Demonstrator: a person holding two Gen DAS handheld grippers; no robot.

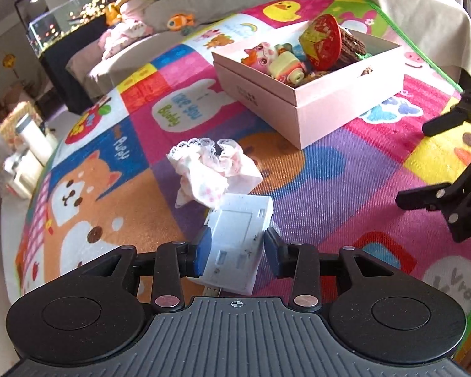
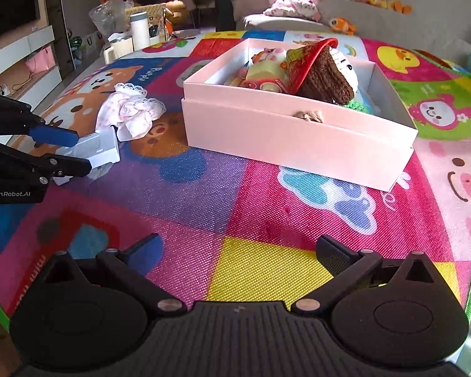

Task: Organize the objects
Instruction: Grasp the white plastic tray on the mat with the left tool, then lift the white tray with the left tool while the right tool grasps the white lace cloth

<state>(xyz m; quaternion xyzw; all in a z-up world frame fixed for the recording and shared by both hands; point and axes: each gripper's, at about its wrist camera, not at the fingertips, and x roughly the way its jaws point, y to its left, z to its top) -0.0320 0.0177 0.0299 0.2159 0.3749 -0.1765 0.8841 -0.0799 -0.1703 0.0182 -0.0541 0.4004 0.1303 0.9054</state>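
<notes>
Across the bright play mat, my left gripper has its jaws pinching the white adapter beside the frilly cloth, my right gripper spread empty (a shallow grip could drop it short of the pink box).

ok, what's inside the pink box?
The pink box holds a pink figurine, a pale yellow toy, a red-and-gold pouch and a brown-and-white knitted toy. Whatever lies under them is covered.

One pink box, one white adapter, one frilly cloth.
</notes>
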